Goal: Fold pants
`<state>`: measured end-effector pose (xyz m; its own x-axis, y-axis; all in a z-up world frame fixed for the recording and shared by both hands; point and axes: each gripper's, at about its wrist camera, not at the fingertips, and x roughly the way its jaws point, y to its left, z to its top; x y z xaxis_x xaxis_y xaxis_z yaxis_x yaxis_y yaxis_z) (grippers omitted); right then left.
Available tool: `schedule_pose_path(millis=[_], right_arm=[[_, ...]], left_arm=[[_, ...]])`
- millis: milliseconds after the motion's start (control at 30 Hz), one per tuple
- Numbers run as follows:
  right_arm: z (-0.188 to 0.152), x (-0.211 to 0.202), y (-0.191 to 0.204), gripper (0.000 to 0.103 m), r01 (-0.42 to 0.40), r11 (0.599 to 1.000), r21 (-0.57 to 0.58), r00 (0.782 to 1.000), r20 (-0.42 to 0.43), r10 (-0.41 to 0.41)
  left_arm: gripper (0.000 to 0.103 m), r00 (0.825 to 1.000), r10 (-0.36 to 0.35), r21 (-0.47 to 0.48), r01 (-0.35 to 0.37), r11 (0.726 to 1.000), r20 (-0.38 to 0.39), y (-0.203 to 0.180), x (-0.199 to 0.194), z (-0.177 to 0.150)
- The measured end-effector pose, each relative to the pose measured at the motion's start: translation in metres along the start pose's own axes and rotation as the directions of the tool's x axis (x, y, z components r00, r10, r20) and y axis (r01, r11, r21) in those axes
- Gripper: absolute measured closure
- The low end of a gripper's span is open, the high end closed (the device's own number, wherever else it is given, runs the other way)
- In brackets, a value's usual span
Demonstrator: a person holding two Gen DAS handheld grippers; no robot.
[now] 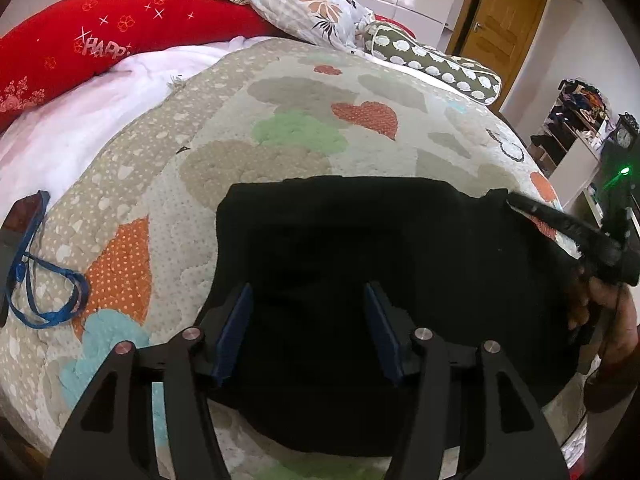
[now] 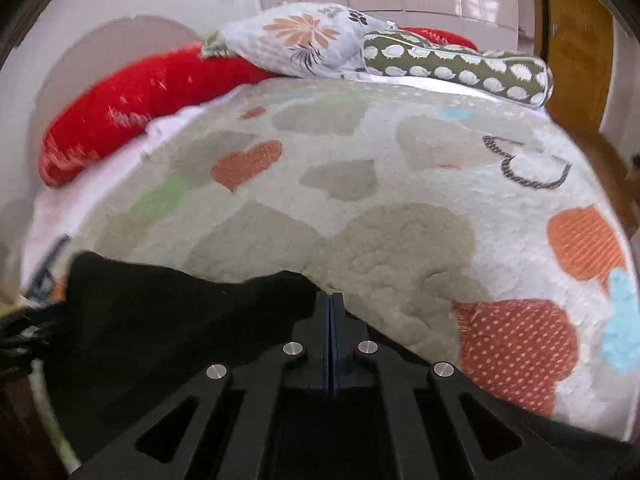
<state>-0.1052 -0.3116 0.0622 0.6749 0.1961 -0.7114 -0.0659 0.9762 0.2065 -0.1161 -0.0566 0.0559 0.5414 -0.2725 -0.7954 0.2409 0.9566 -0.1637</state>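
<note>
The black pants (image 1: 360, 248) lie folded in a flat dark block on the heart-patterned quilt (image 1: 240, 120). My left gripper (image 1: 308, 308) is open, its blue pads (image 1: 234, 332) spread just above the near part of the pants and holding nothing. My right gripper (image 2: 330, 300) is shut, its pads pressed together at the far right corner of the pants (image 2: 160, 320); the corner is lifted into a peak there. In the left wrist view the right gripper (image 1: 516, 202) shows at the pants' right corner, held by a hand.
A red bolster (image 1: 100, 40), a flowered pillow (image 1: 304, 4) and a green spotted bolster (image 1: 436, 64) lie at the head of the bed. A blue strap (image 1: 44, 288) lies at the left edge. A wooden door (image 1: 500, 24) and cluttered shelves (image 1: 576, 120) stand to the right.
</note>
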Motion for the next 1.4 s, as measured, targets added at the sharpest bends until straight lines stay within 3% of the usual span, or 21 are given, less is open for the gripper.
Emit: schedule_pose_path(millis=[33,100,133,233,267,300,400,467,600,700,833,867,967,1100,1233,1400], right_arm=[[0.001,-0.005,0.001,0.090,-0.009,1.000,0.003,1.000,0.017,0.009],[0.003,-0.011,0.007,0.038,-0.028,1.000,-0.013,0.999,0.032,0.028],[0.004,-0.011,0.012,0.035,-0.036,0.999,-0.031,0.999,0.029,0.037],[0.005,0.010,0.021,0.046,-0.019,0.997,-0.077,0.999,-0.043,0.016],[0.005,0.017,0.021,0.076,-0.023,0.996,-0.083,0.998,-0.062,0.018],[0.004,0.022,0.021,0.095,-0.030,0.996,-0.083,0.997,-0.079,0.024],[0.004,0.015,0.018,0.096,-0.028,0.997,-0.073,0.999,-0.046,0.024],[0.005,0.015,0.015,0.099,0.022,0.997,-0.071,0.999,-0.028,-0.024],[0.002,0.026,0.010,0.097,0.040,0.997,-0.065,0.998,-0.052,-0.043],[0.004,0.005,0.014,0.091,0.056,0.996,-0.067,0.998,-0.011,-0.057],[-0.009,-0.032,0.029,0.083,0.007,0.995,-0.096,1.000,0.007,-0.006],[-0.015,-0.037,0.035,0.077,-0.003,0.994,-0.111,1.000,0.002,0.003],[-0.035,-0.038,0.041,0.075,-0.023,0.993,-0.113,0.999,-0.047,0.018],[-0.067,-0.041,0.029,0.076,0.063,0.989,-0.134,0.993,-0.092,-0.076],[-0.089,-0.068,0.002,0.076,0.131,0.985,-0.114,0.987,-0.081,-0.140],[-0.105,-0.096,-0.028,0.073,0.169,0.985,-0.023,0.982,-0.078,-0.170]], left_arm=[[0.042,1.000,0.008,0.002,-0.008,1.000,0.000,0.000,0.001,0.000],[0.041,1.000,0.007,-0.008,-0.007,1.000,-0.001,0.002,0.003,0.000],[0.041,1.000,0.003,-0.016,-0.003,1.000,-0.001,0.003,0.004,0.000],[0.040,1.000,0.007,-0.006,-0.007,1.000,-0.003,0.003,0.005,0.000],[0.040,1.000,0.009,-0.003,-0.009,1.000,-0.002,0.003,0.005,0.000],[0.040,1.000,0.010,-0.001,-0.010,1.000,-0.002,0.003,0.005,0.000],[0.040,1.000,0.006,-0.001,-0.006,1.000,0.000,0.004,0.006,0.000],[0.035,1.000,0.012,-0.006,-0.012,1.000,0.002,0.004,0.009,0.000],[0.031,1.000,0.027,-0.014,-0.027,1.000,0.004,0.005,0.012,0.001],[0.031,1.000,0.014,-0.033,-0.014,0.999,0.000,0.007,0.002,0.004],[0.031,0.999,-0.012,-0.056,0.014,0.998,0.034,0.005,-0.013,0.007],[0.031,0.999,-0.018,-0.055,0.020,0.998,0.036,0.003,-0.013,0.008],[0.031,1.000,-0.020,-0.046,0.021,0.999,0.021,-0.005,-0.009,0.005],[0.031,0.999,0.020,-0.014,-0.020,1.000,0.026,-0.010,-0.004,-0.002],[0.031,0.998,0.053,-0.022,-0.053,0.998,0.031,-0.005,-0.002,-0.003],[0.031,0.998,0.052,-0.018,-0.051,0.999,0.045,-0.010,-0.016,-0.003]])
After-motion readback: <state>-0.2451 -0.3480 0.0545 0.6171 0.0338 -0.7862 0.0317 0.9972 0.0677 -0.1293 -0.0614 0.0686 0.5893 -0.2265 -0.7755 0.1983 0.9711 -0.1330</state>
